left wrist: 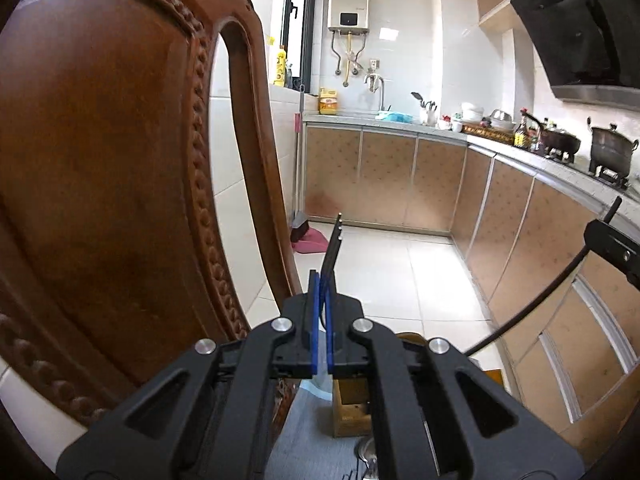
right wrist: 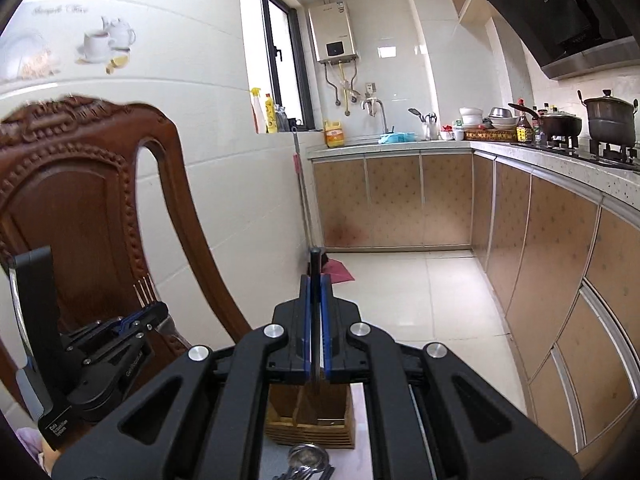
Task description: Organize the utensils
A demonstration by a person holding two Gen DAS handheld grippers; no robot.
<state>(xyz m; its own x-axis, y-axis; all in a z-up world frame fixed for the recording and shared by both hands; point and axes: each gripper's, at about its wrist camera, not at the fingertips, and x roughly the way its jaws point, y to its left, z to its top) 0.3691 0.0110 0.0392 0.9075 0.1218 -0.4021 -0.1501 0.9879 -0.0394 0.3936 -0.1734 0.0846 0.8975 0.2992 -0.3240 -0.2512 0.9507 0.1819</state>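
Gripping a fork, the left gripper has its jaws clamped on the handle, tines up, close beside a carved wooden chair. The right gripper has its jaws clamped on a dark-handled utensil held upright over a wooden holder with compartments. Spoons lie just in front of the holder. Kitchen cabinets line the right side.

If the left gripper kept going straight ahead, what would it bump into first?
Probably nothing near: the left gripper, shut on a fork, points over open floor toward the cabinets. Depth is unclear.
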